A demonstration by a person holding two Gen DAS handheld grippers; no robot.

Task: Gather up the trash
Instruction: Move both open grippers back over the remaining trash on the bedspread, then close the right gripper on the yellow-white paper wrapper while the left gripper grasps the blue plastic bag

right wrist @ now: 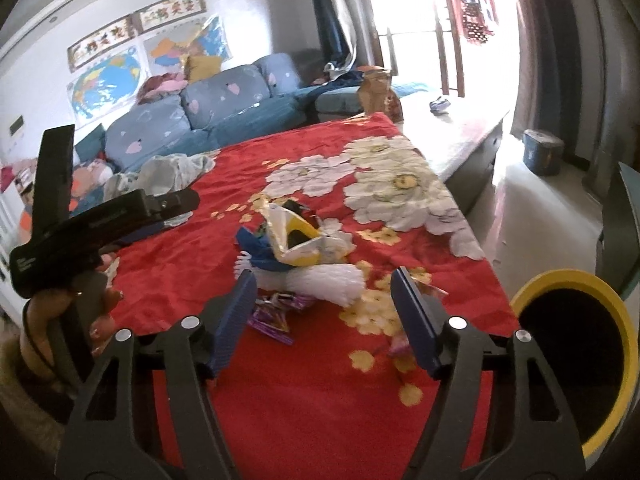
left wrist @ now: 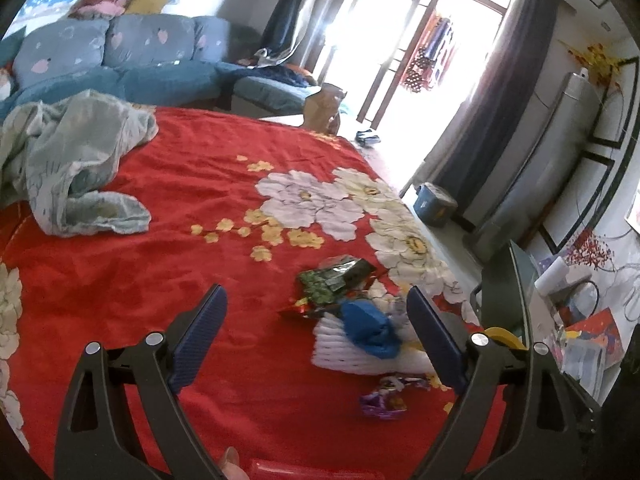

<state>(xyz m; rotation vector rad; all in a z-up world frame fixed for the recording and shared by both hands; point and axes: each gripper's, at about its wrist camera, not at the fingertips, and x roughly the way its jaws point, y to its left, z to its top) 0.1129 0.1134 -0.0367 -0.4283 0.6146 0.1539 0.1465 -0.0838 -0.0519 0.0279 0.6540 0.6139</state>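
Trash pile (right wrist: 296, 256): heaped on the red-covered counter (left wrist: 160, 280), near the yellow-rimmed bin (right wrist: 576, 344).
Right gripper (right wrist: 324, 320): fingers partly spread, nothing held; pile just ahead, nearer.
Left gripper (left wrist: 316, 336): fingers wide, nothing held; pile lies ahead-right.

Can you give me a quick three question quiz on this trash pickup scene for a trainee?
1. True or false: the left gripper holds a wrapper.
2. What colour is the rim of the bin at the table's edge?
3. Which lies nearest the right gripper: A, the purple wrapper; B, the crumpled cloth; C, the brown paper bag?

Key: 1 false, both grippers are open and empty. 2 yellow. 3 A.
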